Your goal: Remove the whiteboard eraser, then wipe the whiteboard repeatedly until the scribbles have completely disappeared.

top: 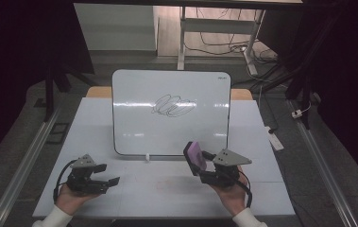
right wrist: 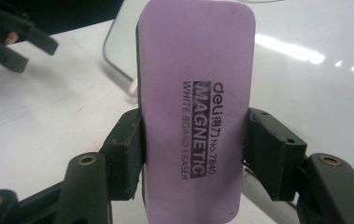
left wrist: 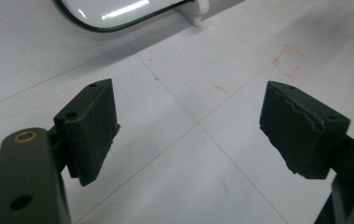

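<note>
1. Right gripper point(right wrist: 194, 149): two matte black jaws with blocky, flat-faced pads, clamped on the long sides of a purple eraser point(right wrist: 195, 107); brass-ringed pivots on the arms below.
2. Purple eraser: a smooth rounded-corner slab, pastel lilac face printed in black with "deli", "MAGNETIC", "WHITE BOARD ERASER" and "No.7840"; a darker layer along its left edge in the right gripper view. Held upright off the table, in the high view just before the lower right corner of the whiteboard point(top: 171, 111).
3. Left gripper point(left wrist: 188, 135): jaws spread wide with nothing between, only bare tabletop in the gap. Pads point(left wrist: 93, 130) of dull black rubber, wedge-shaped, the right-hand one ragged and chipped along its upper edge. In the high view, low over the near left of the table, cradled in a hand point(top: 68, 196) with a white sleeve.
4. Whiteboard: glossy white rectangle with rounded corners and a thin dark rim, propped up tilted at mid-table on small white feet point(top: 147, 157); looping black scribble point(top: 173, 106) near its middle; ceiling lights mirrored in the sheen.
5. Table point(top: 139, 189): flat, pale matte top crossed by thin seam lines; faint reddish pen marks point(left wrist: 286, 60) ahead of the left gripper.
</note>
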The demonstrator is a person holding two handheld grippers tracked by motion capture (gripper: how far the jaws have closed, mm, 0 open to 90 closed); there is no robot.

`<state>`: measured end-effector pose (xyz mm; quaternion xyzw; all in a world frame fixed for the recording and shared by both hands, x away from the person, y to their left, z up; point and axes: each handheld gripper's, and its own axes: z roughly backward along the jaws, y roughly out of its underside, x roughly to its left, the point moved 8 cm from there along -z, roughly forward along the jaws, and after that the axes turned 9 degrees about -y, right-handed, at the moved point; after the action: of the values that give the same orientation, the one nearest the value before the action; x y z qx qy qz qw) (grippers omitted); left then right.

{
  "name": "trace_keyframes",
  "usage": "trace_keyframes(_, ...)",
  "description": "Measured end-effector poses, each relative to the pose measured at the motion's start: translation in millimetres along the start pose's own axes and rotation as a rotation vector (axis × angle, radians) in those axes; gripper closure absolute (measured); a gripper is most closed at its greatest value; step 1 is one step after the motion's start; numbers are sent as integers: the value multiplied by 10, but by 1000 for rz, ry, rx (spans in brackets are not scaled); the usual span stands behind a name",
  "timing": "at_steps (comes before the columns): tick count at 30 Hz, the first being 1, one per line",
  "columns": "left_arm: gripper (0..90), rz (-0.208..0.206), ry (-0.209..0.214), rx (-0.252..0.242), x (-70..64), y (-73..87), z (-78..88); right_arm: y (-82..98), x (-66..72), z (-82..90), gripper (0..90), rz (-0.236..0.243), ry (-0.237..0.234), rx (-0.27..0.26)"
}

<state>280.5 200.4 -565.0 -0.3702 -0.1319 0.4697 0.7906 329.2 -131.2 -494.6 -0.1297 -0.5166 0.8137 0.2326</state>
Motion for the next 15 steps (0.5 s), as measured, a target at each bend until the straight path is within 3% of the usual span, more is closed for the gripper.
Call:
trace_keyframes(9,195,17,0,-1,22,7,-15,-25,-64,59,406,28,57,-5)
trace_keyframes(15,194,17,8,-5,13,-10,-17,-147,-183,89,405,34,123,-17)
